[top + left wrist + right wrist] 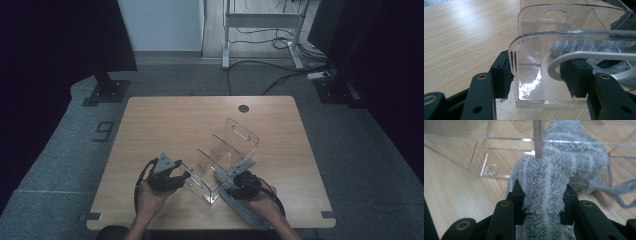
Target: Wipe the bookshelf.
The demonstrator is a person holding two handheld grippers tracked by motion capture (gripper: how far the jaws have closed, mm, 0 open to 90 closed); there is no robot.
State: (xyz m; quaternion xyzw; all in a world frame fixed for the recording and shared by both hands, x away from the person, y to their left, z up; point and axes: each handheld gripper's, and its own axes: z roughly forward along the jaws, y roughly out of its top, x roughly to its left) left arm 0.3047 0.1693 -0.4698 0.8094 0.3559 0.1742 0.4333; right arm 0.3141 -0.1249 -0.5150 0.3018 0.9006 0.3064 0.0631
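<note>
A grey fluffy cloth [544, 187] lies bunched against the clear acrylic organiser [227, 150] near the front of the wooden table [165, 120], clamped between the right gripper's [543, 205] jaws. The left gripper [536, 77] pinches the organiser's end wall, with a white cable [584, 56] looping just behind it.

Grey towel [549, 182] clamped between fingers [517, 202], against clear organizer [506, 142]

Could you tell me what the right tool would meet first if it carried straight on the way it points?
Probably the clear acrylic organizer: the right tool, shut on the grey towel, points at its upright divider edge, which the towel already seems to reach.
</note>
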